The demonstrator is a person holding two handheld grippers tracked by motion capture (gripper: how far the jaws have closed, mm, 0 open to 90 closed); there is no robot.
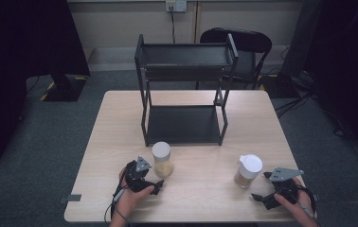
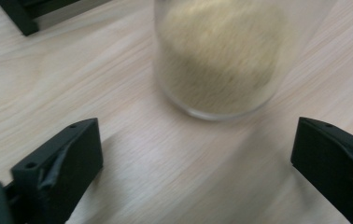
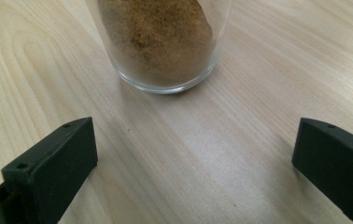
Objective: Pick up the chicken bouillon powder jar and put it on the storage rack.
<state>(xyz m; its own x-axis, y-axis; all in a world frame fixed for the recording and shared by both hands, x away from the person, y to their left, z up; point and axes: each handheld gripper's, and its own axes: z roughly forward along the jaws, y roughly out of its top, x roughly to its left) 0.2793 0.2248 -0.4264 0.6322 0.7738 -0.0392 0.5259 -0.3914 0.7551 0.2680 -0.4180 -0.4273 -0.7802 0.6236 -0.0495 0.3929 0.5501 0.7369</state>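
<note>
Both grippers wide open, empty: left gripper (image 1: 154, 185) lining up on pale-grain jar (image 1: 161, 159), right gripper (image 1: 260, 187) on brown-spice jar (image 1: 248, 170), near black rack (image 1: 184, 90).

Both claws (image 1: 154, 185) (image 1: 260, 189) wide apart

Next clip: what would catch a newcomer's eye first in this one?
Probably the black two-tier rack standing at the far middle of the wooden table. In front of it stand two glass jars with white lids: one of pale grains near the left hand-held gripper, one of brown powder near the right hand-held gripper. Both grippers are open, each facing its jar without touching it.
</note>
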